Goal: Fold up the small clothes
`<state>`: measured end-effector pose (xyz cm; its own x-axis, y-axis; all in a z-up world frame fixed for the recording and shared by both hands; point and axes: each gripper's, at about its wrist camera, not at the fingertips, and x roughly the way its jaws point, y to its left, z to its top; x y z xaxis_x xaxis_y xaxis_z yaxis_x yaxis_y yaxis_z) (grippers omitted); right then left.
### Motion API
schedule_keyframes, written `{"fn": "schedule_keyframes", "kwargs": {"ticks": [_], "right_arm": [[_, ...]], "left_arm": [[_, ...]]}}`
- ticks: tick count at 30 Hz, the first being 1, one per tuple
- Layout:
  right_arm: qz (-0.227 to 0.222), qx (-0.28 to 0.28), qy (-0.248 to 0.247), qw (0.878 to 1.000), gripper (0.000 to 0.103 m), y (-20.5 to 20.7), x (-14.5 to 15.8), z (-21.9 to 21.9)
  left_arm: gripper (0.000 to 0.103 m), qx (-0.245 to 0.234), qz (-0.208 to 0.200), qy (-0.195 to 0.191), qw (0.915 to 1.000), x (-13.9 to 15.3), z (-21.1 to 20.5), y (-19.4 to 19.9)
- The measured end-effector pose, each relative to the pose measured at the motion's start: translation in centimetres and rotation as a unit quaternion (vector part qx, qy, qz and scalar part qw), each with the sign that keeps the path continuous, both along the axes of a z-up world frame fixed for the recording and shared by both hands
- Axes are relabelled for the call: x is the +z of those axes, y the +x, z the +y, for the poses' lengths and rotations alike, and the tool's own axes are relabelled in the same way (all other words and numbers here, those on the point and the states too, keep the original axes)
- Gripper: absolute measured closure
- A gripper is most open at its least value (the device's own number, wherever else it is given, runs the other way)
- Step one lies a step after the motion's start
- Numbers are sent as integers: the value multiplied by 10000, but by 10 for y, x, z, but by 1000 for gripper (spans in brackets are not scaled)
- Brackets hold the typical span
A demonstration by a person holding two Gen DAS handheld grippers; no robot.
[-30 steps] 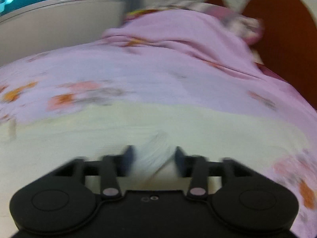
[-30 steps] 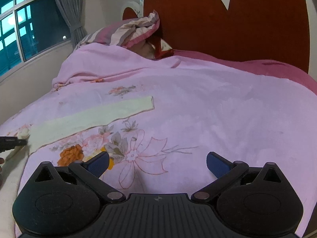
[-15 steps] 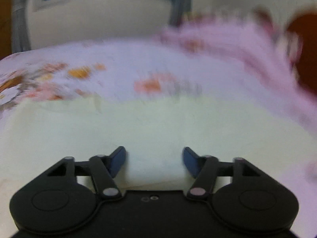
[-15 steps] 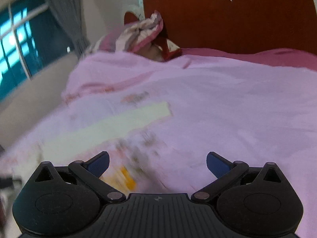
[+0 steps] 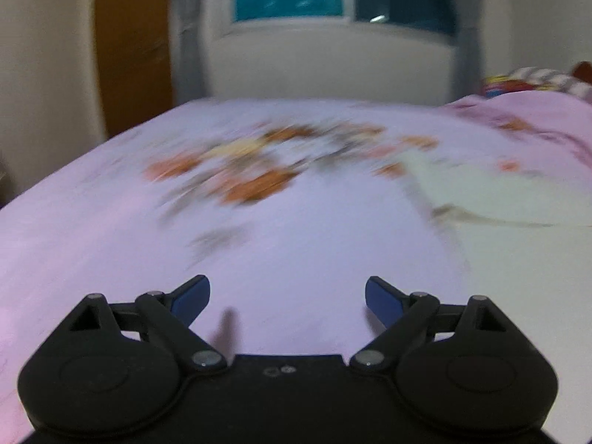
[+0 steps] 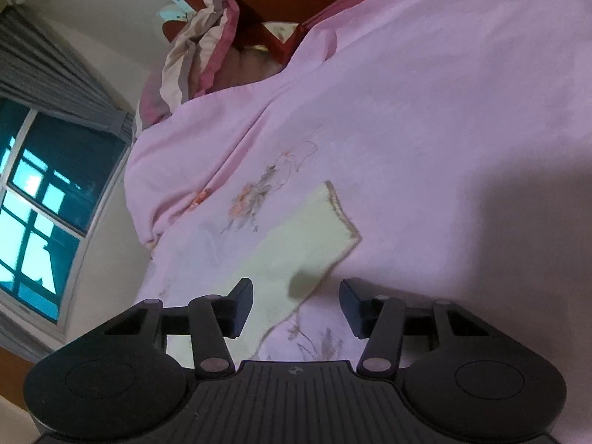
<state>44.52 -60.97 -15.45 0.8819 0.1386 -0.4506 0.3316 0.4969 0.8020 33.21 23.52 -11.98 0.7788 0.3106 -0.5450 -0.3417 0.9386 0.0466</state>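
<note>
Cream garment (image 6: pixel 296 244) lies flat beneath half-closed right tool (image 6: pixel 296 305).

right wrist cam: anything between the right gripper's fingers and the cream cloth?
Nothing. In the right wrist view the right gripper has just been closing over the cream cloth, with no object in between.

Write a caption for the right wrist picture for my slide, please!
Right gripper hovers with fingers apart above the pale yellow cloth on the pink bedspread.
</note>
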Motion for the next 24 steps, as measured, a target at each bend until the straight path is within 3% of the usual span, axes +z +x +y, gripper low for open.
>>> {"fn": "schedule_keyframes", "kwargs": {"ticks": [5, 7, 8, 9, 10, 14, 17, 24], "right_arm": [[42, -110, 49, 9999, 50, 23, -5, -2], [134, -77, -99, 9998, 52, 35, -2, 0], [178, -52, -179, 9997, 60, 38, 0, 1], [255, 23, -286, 9993, 94, 43, 3, 4], [393, 74, -431, 9983, 99, 48, 6, 8], [306, 181, -924, 9951, 99, 54, 35, 31], [74, 471, -1305, 9903, 99, 67, 69, 67], [-827, 1745, -1677, 9667, 99, 122, 146, 234]], "left_arm": [[12, 504, 69, -454, 9977, -6, 42, -16], [12, 518, 159, -369, 9978, -5, 44, -16], [12, 482, 220, -300, 9981, -5, 43, -16], [12, 425, 263, -254, 9984, -7, 42, -17], [12, 384, 299, -196, 9986, -7, 42, -16], [11, 396, 417, -35, 9983, -2, 54, -33], [11, 541, 422, -123, 9976, 4, 76, -47], [10, 613, 400, -583, 9956, 5, 111, -78]]}}
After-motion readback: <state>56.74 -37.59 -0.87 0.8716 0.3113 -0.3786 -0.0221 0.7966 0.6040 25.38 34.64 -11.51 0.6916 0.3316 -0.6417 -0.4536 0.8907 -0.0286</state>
